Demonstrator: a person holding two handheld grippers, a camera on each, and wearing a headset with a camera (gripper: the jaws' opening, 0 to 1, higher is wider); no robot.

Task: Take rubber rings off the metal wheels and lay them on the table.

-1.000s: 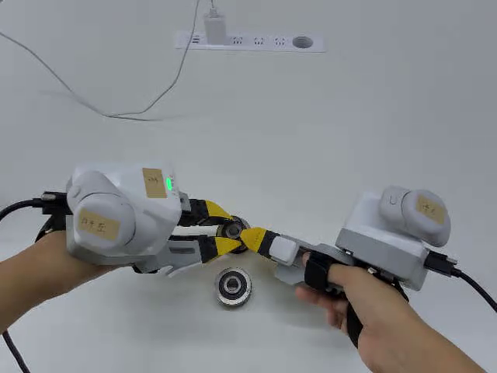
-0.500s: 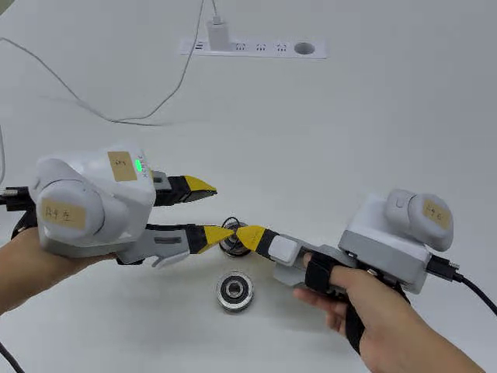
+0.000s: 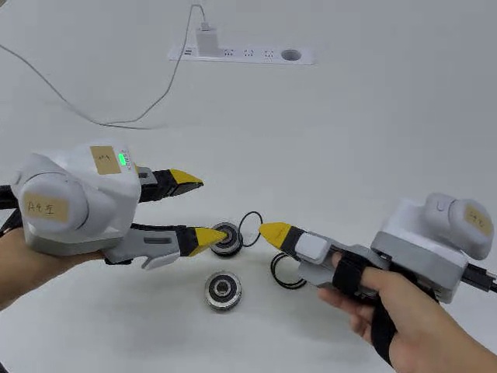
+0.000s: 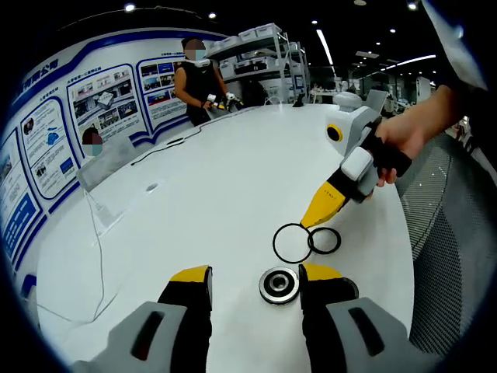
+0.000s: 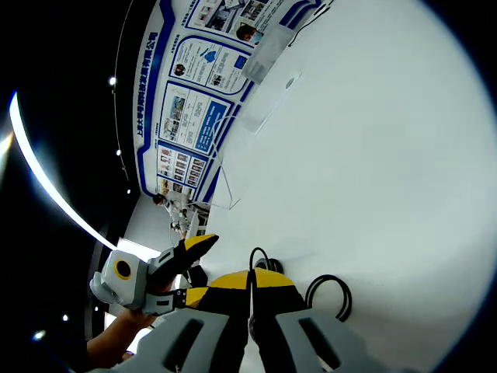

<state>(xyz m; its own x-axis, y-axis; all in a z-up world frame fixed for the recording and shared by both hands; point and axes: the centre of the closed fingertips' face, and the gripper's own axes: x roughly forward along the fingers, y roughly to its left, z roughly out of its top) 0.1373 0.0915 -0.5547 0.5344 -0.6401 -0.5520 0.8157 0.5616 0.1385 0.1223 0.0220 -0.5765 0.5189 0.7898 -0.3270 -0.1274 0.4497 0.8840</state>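
In the head view the left gripper (image 3: 198,207) is held over the white table (image 3: 373,132) with its jaws spread wide apart and nothing gripped between them. One metal wheel (image 3: 229,238) is seen on the table at the tip of the lower jaw, by which its left edge is covered. In the left gripper view this wheel lies between the jaws, close to the right one, and whether it is touched cannot be told. A second wheel (image 3: 223,290) lies free nearer the person, with a dark band round its rim. The right gripper (image 3: 273,231) is held with its jaws pressed together, and nothing can be made out between them. Two rubber rings are laid on the table: a thin ring (image 3: 250,229) just beside the first wheel, and a thicker ring (image 3: 276,273) partly hidden beneath the right gripper. In the left gripper view the two rings are seen touching or overlapping, with the right gripper's tip at the thin ring's edge; whether that ring is pinched cannot be decided. In the right gripper view the thin ring is cut off by the closed jaws. A power strip (image 3: 241,54) with a charger (image 3: 206,37) plugged in lies at the far side, and a cable (image 3: 159,97) is cut off at the left edge.
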